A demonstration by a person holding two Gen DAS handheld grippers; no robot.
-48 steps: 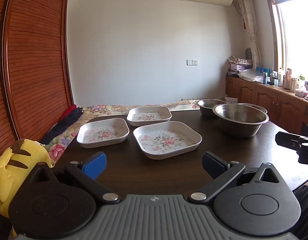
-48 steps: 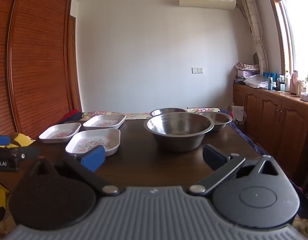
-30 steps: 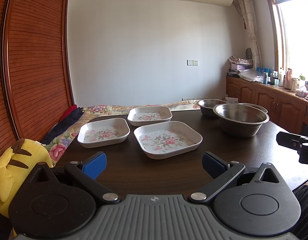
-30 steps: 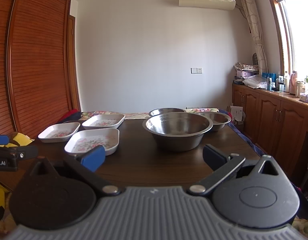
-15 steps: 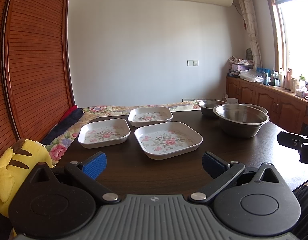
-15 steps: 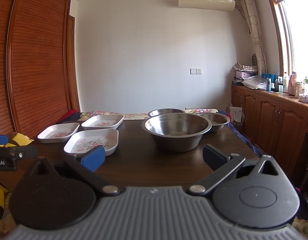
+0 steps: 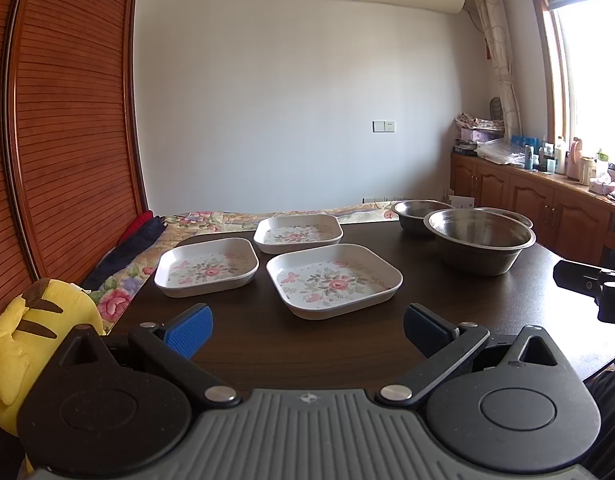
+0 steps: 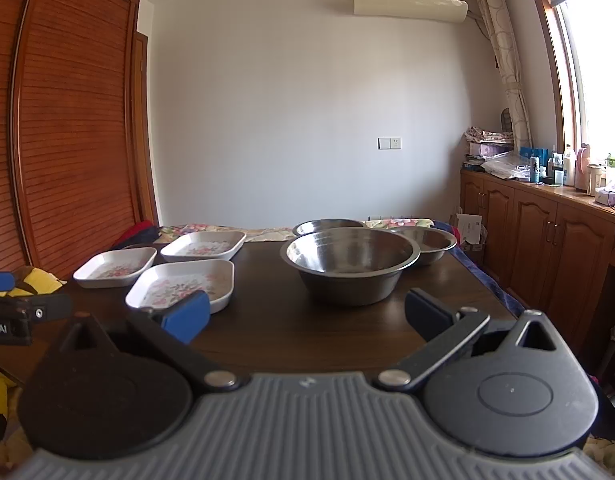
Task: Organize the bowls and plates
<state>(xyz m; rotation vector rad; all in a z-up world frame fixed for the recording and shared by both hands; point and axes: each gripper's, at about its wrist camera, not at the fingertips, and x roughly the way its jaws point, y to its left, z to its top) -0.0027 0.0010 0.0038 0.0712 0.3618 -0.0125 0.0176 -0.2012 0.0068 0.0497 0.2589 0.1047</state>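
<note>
Three square white plates with flower prints lie on the dark table [image 7: 243,344]: a near plate [image 7: 333,279], a left plate [image 7: 206,266] and a far plate [image 7: 298,233]. Three steel bowls stand to their right: a big bowl [image 8: 349,262] in front, two smaller bowls [image 8: 327,225] [image 8: 427,242] behind it. My left gripper [image 7: 307,330] hovers open just short of the near plate. My right gripper [image 8: 307,318] is open too, facing the big bowl, nothing between its fingers. Each gripper shows at the edge of the other's view.
A yellow plush toy [image 7: 23,332] sits off the table's left edge beside a flowered cloth [image 7: 119,280]. A wooden slatted wardrobe [image 7: 67,120] fills the left side. Wooden cabinets [image 8: 547,248] with bottles run along the right wall under the window.
Both views shift very slightly; the plates and bowls drift a little in frame. Both grippers stay open and nothing is taken hold of.
</note>
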